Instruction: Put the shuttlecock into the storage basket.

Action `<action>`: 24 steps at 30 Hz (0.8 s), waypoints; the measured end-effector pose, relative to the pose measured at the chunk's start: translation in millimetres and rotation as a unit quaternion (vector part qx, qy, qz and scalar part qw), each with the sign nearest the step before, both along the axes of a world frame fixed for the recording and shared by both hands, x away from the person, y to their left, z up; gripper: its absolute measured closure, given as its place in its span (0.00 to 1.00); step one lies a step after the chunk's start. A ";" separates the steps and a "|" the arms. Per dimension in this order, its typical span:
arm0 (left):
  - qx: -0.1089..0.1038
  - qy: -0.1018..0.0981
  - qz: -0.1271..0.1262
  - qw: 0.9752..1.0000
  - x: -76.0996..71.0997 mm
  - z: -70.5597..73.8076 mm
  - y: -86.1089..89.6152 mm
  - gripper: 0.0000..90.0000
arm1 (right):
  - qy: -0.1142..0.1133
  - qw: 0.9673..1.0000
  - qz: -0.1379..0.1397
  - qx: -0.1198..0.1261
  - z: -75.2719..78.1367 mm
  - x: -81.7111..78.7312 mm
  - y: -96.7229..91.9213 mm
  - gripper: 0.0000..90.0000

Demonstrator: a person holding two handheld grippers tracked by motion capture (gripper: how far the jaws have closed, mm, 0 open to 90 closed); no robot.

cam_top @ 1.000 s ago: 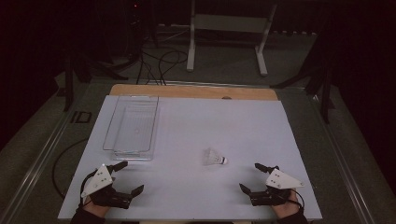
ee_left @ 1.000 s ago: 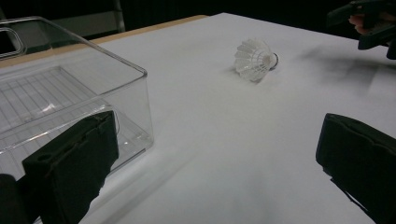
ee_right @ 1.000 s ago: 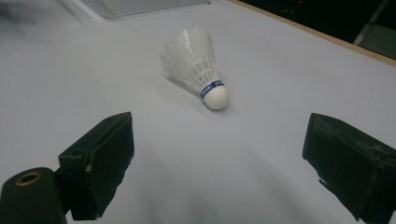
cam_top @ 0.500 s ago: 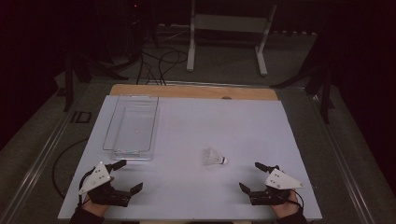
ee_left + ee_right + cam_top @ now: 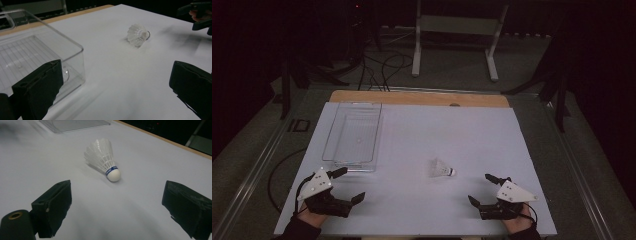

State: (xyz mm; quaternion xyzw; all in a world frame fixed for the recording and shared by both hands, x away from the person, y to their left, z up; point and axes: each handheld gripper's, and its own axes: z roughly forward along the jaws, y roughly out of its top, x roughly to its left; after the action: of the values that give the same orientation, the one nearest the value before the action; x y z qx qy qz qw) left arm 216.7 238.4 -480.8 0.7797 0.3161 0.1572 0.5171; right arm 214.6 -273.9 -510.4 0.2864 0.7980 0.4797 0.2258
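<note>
clear tray (image 5: 354, 137) far left, shuttlecock (image 5: 439, 168) mid-table, bare sheet (image 5: 452, 130) elsewhere

— White table (image 5: 492, 135), wooden strip along the far edge. On top?

— Clear plastic tray (image 5: 353, 137) at the left, nothing inside. White shuttlecock (image 5: 441, 169) on its side near the middle, well apart from the tray, cork tip with a blue band toward the right.

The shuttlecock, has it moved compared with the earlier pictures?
No. In the high view the shuttlecock lies at the same spot, right of the clear tray's near corner.
</note>
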 end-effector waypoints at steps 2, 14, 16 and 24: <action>0.002 0.000 -0.003 1.000 0.7 2.3 -0.4 0.00 | 0.000 1.000 0.000 0.001 0.1 0.0 -0.3 0.10; -0.001 0.001 -0.020 1.000 12.8 31.9 -1.9 0.00 | 0.004 1.000 -0.001 0.007 0.7 0.0 -0.9 0.10; 0.003 -0.001 -0.026 1.000 16.4 38.7 -4.4 0.00 | 0.005 1.000 0.000 0.007 0.6 0.1 -0.9 0.10; 0.011 -0.002 -0.043 0.999 26.2 51.5 -13.3 0.00 | 0.005 1.000 0.000 0.008 1.0 -0.1 -1.1 0.10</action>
State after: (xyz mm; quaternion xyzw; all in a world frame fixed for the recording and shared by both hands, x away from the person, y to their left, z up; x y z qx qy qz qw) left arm 242.9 225.1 -429.3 0.7981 0.2792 0.1403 0.5152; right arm 214.5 -275.0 -509.4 0.2906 0.7953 0.4847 0.2193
